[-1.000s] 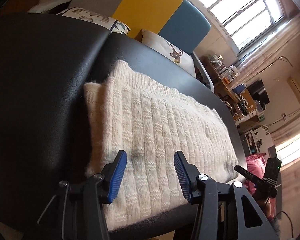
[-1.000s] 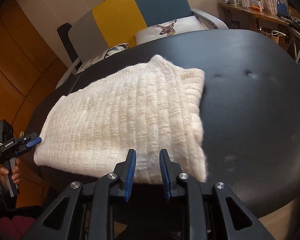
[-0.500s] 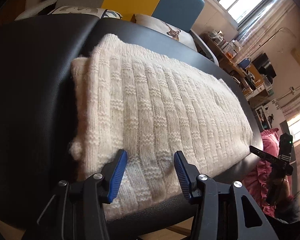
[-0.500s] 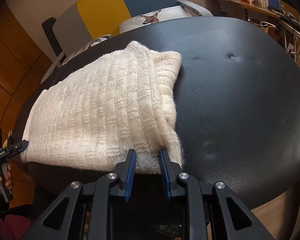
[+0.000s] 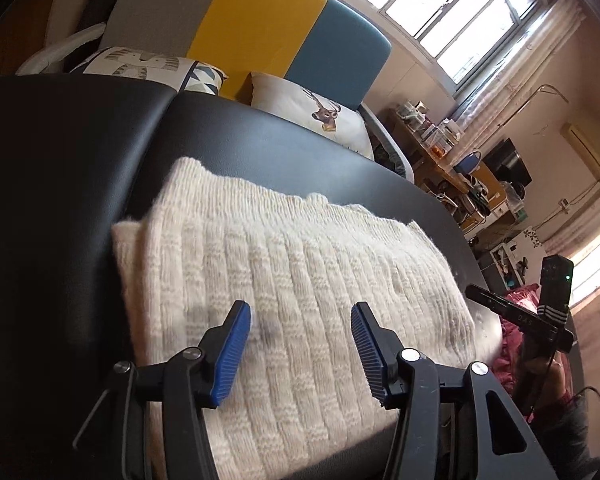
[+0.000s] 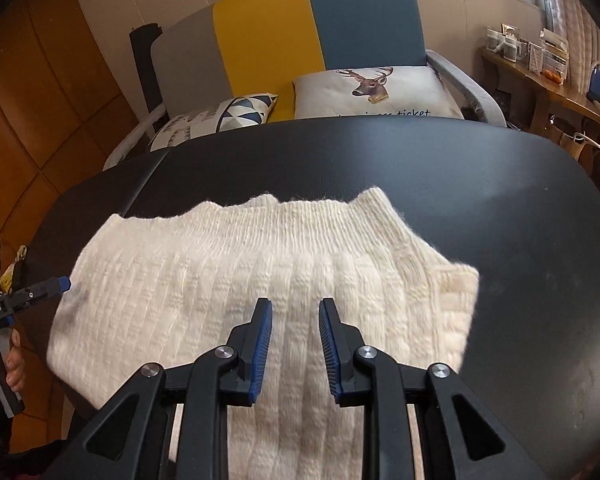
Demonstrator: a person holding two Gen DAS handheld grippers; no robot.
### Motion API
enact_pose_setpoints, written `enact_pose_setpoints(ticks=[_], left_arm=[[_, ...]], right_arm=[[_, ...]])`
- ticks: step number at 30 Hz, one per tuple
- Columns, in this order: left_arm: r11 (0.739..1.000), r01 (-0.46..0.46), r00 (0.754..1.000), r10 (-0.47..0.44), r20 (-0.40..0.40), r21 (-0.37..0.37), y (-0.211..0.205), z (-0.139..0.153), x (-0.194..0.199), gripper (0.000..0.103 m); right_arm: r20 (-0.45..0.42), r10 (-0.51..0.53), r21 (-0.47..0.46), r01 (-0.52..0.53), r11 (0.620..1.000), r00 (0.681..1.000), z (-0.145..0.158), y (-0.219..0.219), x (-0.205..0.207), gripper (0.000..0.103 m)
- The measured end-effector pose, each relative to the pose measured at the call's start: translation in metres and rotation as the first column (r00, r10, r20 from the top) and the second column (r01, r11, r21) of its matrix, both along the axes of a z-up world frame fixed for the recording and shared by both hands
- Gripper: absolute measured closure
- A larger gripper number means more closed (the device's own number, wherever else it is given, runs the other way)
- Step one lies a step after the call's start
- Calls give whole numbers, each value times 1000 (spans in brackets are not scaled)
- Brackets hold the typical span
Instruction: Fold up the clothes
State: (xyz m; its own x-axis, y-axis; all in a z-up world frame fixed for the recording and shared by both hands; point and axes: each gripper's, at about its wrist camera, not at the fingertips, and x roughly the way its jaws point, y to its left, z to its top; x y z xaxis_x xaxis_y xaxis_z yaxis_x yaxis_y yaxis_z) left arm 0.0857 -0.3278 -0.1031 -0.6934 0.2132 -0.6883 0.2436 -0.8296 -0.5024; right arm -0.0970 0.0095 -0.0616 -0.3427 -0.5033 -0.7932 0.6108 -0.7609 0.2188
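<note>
A cream knitted sweater [image 5: 300, 280] lies folded on a black padded table [image 5: 80, 152]. My left gripper [image 5: 300, 312] is open and empty, jaws wide apart just above the sweater's near edge. In the right wrist view the sweater [image 6: 228, 264] spreads across the table [image 6: 500, 200], ribbed hem at the far side. My right gripper [image 6: 295, 306] hovers over the sweater's near part, jaws partly open with a narrow gap and nothing between them. The other gripper shows at the right of the left view [image 5: 520, 316] and at the left edge of the right view [image 6: 32, 292].
A grey, yellow and blue armchair [image 6: 300, 36] with a deer cushion [image 6: 372, 88] and a patterned cushion [image 6: 220, 116] stands behind the table. A cluttered wooden desk [image 5: 452, 160] is at the right under the window. Wood panelling [image 6: 40, 92] is at the left.
Both grippers moved in over the sweater's near edge. The right gripper swung to face the sweater square on, and its jaws stand a little wider. The sweater's outline looks shifted and smoother.
</note>
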Motion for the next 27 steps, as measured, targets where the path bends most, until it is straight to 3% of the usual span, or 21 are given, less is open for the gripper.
enact_pose_setpoints(ticks=[4, 10, 13, 16, 20, 23, 27], left_arm=[[999, 8, 1000, -8, -4, -42, -5, -2, -26, 49], [997, -69, 994, 72, 85, -43, -33, -32, -43, 49], [995, -99, 990, 101, 97, -26, -41, -47, -35, 52], [993, -116, 989, 117, 89, -15, -42, -43, -29, 56], [990, -140, 987, 139, 78, 0, -45, -37, -22, 56], [988, -157, 985, 156, 69, 12, -47, -32, -17, 54], [986, -164, 986, 164, 23, 30, -53, -17, -4, 53]], right_arm=[[-3, 2, 39, -2, 999, 1000, -6, -25, -23, 79], [15, -49, 171, 46, 984, 999, -33, -27, -56, 79], [83, -83, 108, 73, 991, 993, -53, -13, -64, 79], [102, -105, 54, 100, 994, 989, -56, -5, -66, 79], [91, -103, 55, 99, 994, 990, -54, -6, -66, 79], [42, -118, 51, 116, 992, 992, -39, -9, -58, 79], [-6, 9, -30, -10, 1000, 1000, -12, -30, -30, 79]])
